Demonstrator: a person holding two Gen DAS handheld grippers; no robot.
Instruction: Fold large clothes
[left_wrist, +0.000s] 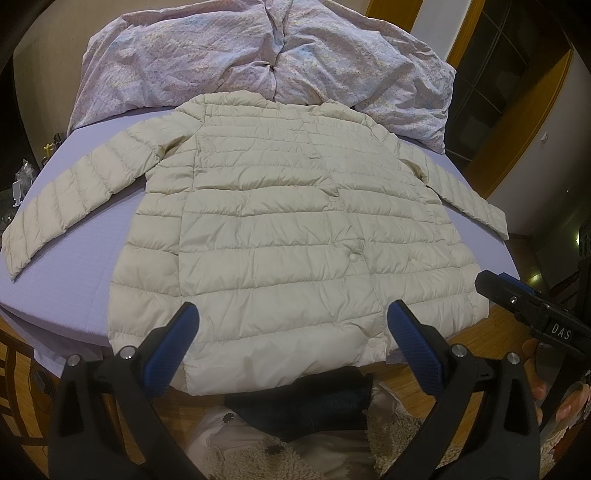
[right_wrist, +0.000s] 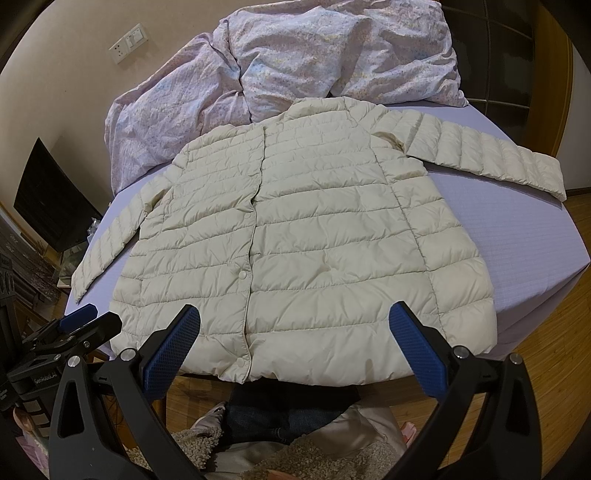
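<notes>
A cream quilted down jacket (left_wrist: 280, 221) (right_wrist: 306, 236) lies flat and buttoned on the lilac bed (left_wrist: 74, 266), front up. Both sleeves are spread out to the sides, and the hem hangs slightly over the near edge. My left gripper (left_wrist: 291, 321) hovers open over the hem, its blue pads wide apart and empty. My right gripper (right_wrist: 293, 323) is open too, above the hem right of the button line. In the left wrist view the right gripper (left_wrist: 524, 302) shows at the right edge. In the right wrist view the left gripper (right_wrist: 81, 325) shows at the lower left.
A crumpled floral duvet (left_wrist: 258, 62) (right_wrist: 295, 62) is piled at the head of the bed behind the collar. Wooden floor (right_wrist: 554, 350) surrounds the bed. A dark screen (right_wrist: 51, 195) stands at the left. A person's legs and fluffy slippers (left_wrist: 303, 417) are below the grippers.
</notes>
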